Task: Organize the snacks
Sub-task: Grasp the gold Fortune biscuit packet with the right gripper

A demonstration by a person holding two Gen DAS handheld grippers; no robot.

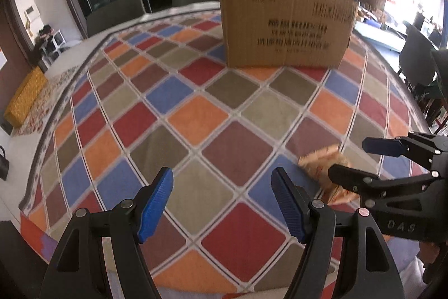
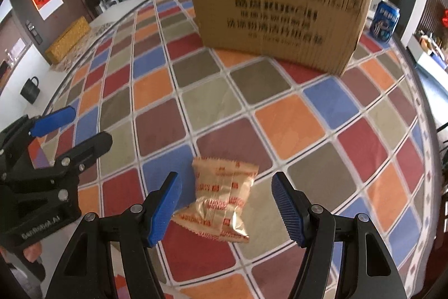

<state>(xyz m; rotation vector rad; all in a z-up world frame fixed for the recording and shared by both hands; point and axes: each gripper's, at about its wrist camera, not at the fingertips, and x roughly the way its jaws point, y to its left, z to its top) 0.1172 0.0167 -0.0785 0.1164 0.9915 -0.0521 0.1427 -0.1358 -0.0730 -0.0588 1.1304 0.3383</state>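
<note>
At nine o'clock on the table, near its left edge, lies a yellow box, well apart from everything else. The table wears a cloth of red, blue, orange and olive diamonds. The left tool hangs above bare cloth with its blue pads spread wide and nothing between them; in the right wrist view it shows at eight o'clock, side on, its jaws parted there too. Just right of it, at about six o'clock in the right wrist view, a snack packet lies flat on the cloth, golden with red print, crinkled, its long side running toward twelve. The right tool sits over this packet with its blue pads spread on either side of it; the left pad is just beside the packet's lower left corner, whether touching I cannot tell, and the right pad stands clear of it. In the left wrist view the same packet shows at four o'clock, blurred and half hidden behind the right tool's black finger. At twelve o'clock, far across the table, stands a carton with dark blurred print on its near wall, its top open. At two o'clock, just beside the carton's right end, a blue can stands upright.
</note>
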